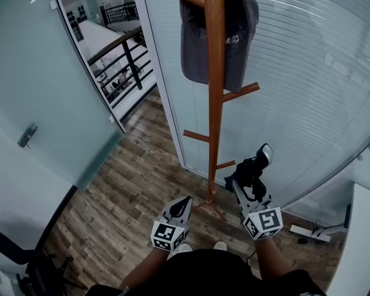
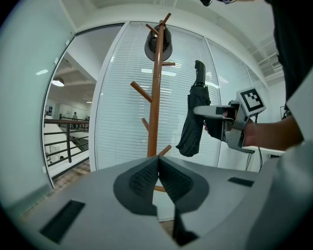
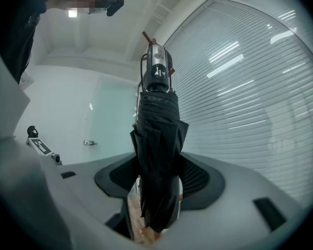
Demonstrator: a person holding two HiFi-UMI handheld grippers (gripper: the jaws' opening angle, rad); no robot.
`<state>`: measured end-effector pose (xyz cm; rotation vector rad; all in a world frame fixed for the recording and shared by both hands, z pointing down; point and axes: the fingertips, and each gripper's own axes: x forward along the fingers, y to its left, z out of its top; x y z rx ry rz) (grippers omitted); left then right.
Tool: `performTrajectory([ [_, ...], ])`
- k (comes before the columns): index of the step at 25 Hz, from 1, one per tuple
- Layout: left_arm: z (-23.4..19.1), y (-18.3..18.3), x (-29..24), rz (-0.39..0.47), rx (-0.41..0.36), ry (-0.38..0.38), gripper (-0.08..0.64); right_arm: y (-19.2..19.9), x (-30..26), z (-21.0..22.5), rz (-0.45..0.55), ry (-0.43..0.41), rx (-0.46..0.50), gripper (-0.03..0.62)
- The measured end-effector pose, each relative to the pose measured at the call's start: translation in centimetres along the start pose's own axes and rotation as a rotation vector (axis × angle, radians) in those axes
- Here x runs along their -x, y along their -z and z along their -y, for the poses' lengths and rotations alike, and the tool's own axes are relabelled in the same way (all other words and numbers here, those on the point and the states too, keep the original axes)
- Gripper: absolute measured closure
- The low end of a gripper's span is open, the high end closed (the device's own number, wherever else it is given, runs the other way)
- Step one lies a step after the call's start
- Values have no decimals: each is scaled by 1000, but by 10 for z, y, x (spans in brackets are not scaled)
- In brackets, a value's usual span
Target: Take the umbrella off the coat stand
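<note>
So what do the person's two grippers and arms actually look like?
The left gripper and right gripper match. Each has a pale grey plastic body that narrows to two jaws lined with dark, finely textured pads. At the back of each is a white cube with black square markers. The person wears a black top, and the forearms are uncovered.

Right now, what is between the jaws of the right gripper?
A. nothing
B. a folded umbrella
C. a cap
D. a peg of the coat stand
B: the right gripper has both pads closed on the folded black umbrella, which is clear of the stand; the cap hangs on the stand's top.
</note>
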<state>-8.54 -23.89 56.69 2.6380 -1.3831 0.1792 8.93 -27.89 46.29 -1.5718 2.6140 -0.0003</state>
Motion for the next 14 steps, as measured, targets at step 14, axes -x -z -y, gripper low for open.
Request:
performTrajectory([
  [14, 1, 0, -9, -4, -5, 1, 549, -6, -4, 16, -6, 20, 46, 357],
])
